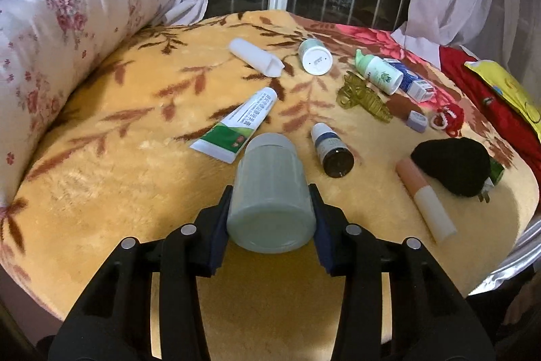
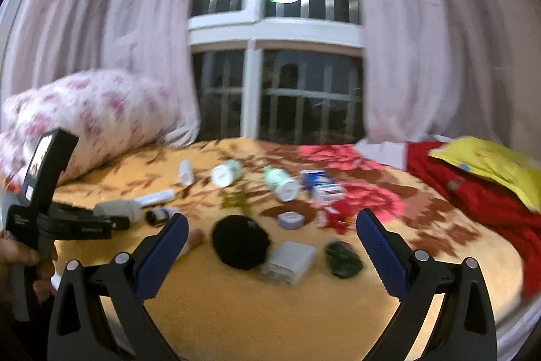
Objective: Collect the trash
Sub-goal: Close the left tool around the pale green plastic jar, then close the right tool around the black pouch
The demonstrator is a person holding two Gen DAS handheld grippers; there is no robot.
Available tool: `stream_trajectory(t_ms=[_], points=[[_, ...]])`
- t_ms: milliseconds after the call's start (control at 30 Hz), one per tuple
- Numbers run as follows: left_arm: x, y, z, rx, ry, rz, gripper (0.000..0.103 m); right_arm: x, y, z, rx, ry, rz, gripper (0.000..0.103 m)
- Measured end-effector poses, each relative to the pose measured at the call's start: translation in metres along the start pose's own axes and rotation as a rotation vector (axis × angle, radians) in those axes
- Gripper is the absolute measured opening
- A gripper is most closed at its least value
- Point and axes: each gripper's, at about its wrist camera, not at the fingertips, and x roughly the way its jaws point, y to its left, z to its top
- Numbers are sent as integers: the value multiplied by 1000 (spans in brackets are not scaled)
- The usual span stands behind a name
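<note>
My left gripper point(image 1: 270, 208) is shut on a pale grey-green plastic jar point(image 1: 270, 192), held above the yellow blanket point(image 1: 118, 175); the jar also shows in the right wrist view point(image 2: 118, 208). Ahead lie a green-and-white tube point(image 1: 236, 127), a small dark bottle point(image 1: 331, 148), a white tube point(image 1: 255, 56), a white bottle point(image 1: 314, 56) and a green-capped bottle point(image 1: 378, 70). My right gripper point(image 2: 272, 239) is open and empty, above a black lump point(image 2: 240, 241), a white box point(image 2: 289, 263) and a dark green wrapper point(image 2: 343, 259).
A floral bolster point(image 1: 50, 32) lies along the left. A blue-white carton point(image 1: 414, 82), an olive hair clip point(image 1: 361, 97), a pink-and-white tube point(image 1: 426, 198), a lilac jar point(image 2: 290, 219), red cloth point(image 2: 473, 192) and a yellow pillow point(image 2: 490, 164) lie to the right. Window and curtains stand behind.
</note>
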Motion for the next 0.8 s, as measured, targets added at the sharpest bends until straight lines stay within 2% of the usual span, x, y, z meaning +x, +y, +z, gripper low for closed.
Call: stream_trajectory(t_ms=[67,167,300,367,500,533,800], points=[[-6,0,-3,5,-7,-2,42,19,11,11,-82,29,56,98],[-10,-1,-6,8,-12,-9,42,52,24,21,-179,102,89,98],[-14,0,-6,6,-15,-26,42,109,35,17,-240,300,107,97],[-16,-1,-6,12,-19,-32,42,123,36,12,-256,355,115,89],[-21,-5,-5,20,-26,-45,42,137,41,-2,-317,440,125,53],[-21,-5,-5,21,-26,-46,42,138,40,-1,-307,448,136,49],[-26,-9,-4,22,-34,-59,42,126,42,9,-310,401,148,46]])
